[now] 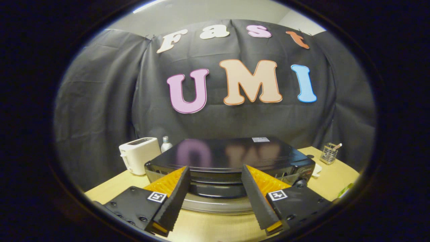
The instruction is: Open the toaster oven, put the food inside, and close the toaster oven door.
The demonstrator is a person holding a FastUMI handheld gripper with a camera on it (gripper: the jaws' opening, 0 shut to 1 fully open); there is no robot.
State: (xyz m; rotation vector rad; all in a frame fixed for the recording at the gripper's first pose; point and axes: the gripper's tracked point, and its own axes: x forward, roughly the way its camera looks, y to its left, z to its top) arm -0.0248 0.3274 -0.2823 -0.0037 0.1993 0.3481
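Two jaws of the gripper point(215, 193) stood wide apart with nothing held, low in the frame, straddling the front of the toaster oven point(231, 161) at centre. Its handle point(216, 190) lay between them, untouched. I judged the door closed. The likely fault: closing too high would pinch the lid edge, not the handle, and a hard pull could drag the oven across the tabletop point(339, 178) toward the white toaster point(139, 154) at left.
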